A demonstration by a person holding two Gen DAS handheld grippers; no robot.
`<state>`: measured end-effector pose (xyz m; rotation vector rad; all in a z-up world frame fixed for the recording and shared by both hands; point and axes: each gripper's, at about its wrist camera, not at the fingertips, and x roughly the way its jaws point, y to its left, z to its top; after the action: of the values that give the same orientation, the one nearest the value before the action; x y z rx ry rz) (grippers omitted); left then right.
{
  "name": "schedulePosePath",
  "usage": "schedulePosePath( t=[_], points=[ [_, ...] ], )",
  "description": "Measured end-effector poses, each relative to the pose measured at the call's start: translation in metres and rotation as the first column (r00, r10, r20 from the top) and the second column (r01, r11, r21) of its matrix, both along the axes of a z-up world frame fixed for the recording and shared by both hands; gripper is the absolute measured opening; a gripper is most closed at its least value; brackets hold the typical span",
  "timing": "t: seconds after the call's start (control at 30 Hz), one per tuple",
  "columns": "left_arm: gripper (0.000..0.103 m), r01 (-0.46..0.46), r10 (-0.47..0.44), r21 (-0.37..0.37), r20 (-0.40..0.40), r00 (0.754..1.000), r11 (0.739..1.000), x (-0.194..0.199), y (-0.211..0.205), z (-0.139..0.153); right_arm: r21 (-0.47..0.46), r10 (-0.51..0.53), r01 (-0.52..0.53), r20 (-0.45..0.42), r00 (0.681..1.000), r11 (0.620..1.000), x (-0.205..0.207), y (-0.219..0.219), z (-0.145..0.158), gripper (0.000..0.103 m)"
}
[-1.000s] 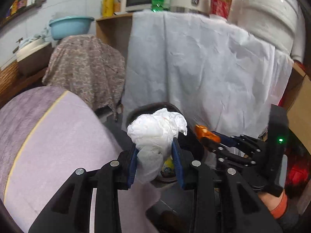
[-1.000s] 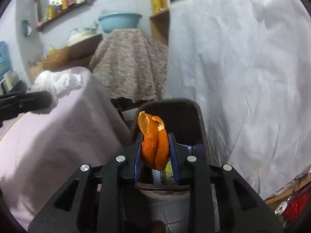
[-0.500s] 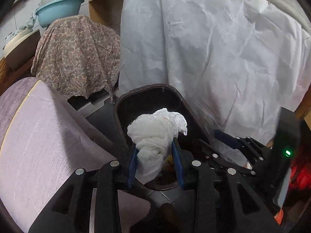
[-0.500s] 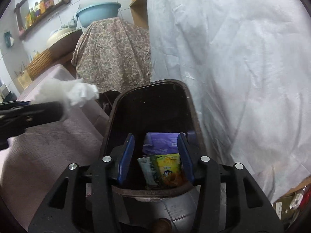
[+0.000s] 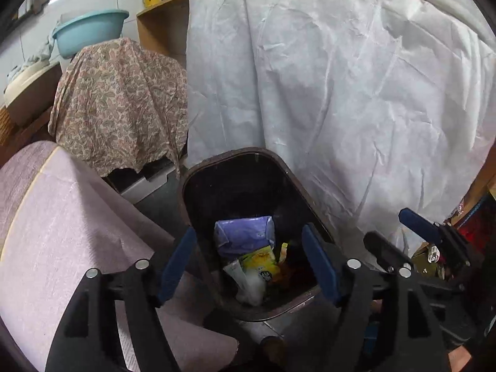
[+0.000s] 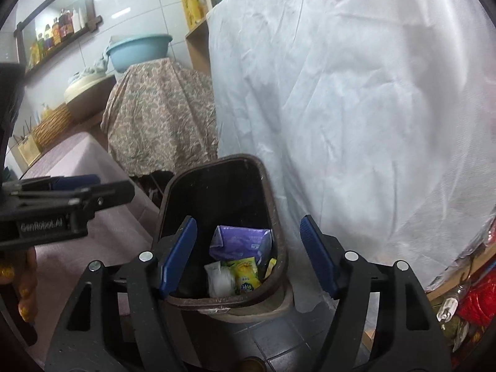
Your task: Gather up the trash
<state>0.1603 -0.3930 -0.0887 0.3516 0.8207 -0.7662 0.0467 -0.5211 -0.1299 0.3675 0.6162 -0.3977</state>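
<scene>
A dark brown trash bin stands on the floor; it also shows in the right wrist view. Inside lie a purple packet, a yellow packet and a white crumpled tissue. In the right wrist view the purple packet, the yellow packet and the tissue show too. My left gripper is open and empty above the bin. My right gripper is open and empty above the bin. The left gripper shows at the left of the right wrist view.
A purple-covered table lies left of the bin. A large white sheet hangs behind it. A floral cloth covers something at the back left, with a blue basin above. Red clutter sits at the right.
My left gripper opened and the white tissue dropped into the bin. My right gripper, which let go of the orange peel earlier, has opened wider and stays over the bin.
</scene>
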Motion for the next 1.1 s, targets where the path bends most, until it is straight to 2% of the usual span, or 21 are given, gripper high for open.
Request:
schedulePosePath(
  t=[0.03,0.27,0.3,0.33,0.47,0.53,0.6,0.73,0.87,1.0,1.1],
  points=[
    [0.074,0.004,-0.004,-0.007,0.011,1.000,1.000,-0.003,0.003,0.004,0.001,-0.004,0.004,0.008,1.000,1.000,-0.001,0.001,0.002,0.076],
    [0.082,0.007,-0.002,-0.082,0.068,0.998,0.997,-0.024,0.036,0.033,-0.073,-0.008,0.010,0.033,0.999,0.997,-0.011,0.019,0.017,0.080],
    [0.086,0.004,0.004,-0.092,0.085,0.996,0.996,-0.028,0.044,0.038,-0.078,-0.010,0.013,0.041,0.999,0.997,-0.014,0.021,0.020,0.084],
    [0.088,-0.001,0.013,-0.112,0.105,0.994,0.994,-0.034,0.056,0.046,-0.090,-0.016,0.020,0.053,0.998,0.996,-0.017,0.025,0.025,0.090],
    [0.097,-0.039,0.068,-0.178,0.162,0.984,0.983,-0.049,0.104,0.071,-0.130,-0.003,0.016,0.102,0.995,0.991,-0.024,0.044,0.045,0.091],
    [0.097,-0.066,0.106,-0.211,0.183,0.977,0.975,-0.057,0.128,0.082,-0.140,0.006,0.013,0.133,0.991,0.990,-0.027,0.058,0.059,0.094],
    [0.097,-0.095,0.149,-0.249,0.209,0.966,0.964,-0.068,0.157,0.093,-0.149,0.016,0.010,0.173,0.985,0.989,-0.032,0.074,0.072,0.097],
    [0.098,-0.141,0.234,-0.312,0.283,0.930,0.939,-0.094,0.203,0.105,-0.198,0.071,-0.024,0.232,0.970,0.980,-0.041,0.115,0.098,0.097],
    [0.098,-0.168,0.298,-0.337,0.384,0.874,0.926,-0.120,0.236,0.110,-0.247,0.133,-0.068,0.257,0.957,0.967,-0.046,0.158,0.116,0.097],
    [0.098,-0.220,0.355,-0.343,0.407,0.841,0.913,-0.134,0.260,0.111,-0.295,0.189,-0.106,0.267,0.945,0.950,-0.053,0.193,0.128,0.097],
    [0.098,-0.255,0.403,-0.381,0.380,0.833,0.888,-0.141,0.280,0.114,-0.333,0.217,-0.118,0.278,0.936,0.936,-0.061,0.217,0.132,0.097]
  ],
)
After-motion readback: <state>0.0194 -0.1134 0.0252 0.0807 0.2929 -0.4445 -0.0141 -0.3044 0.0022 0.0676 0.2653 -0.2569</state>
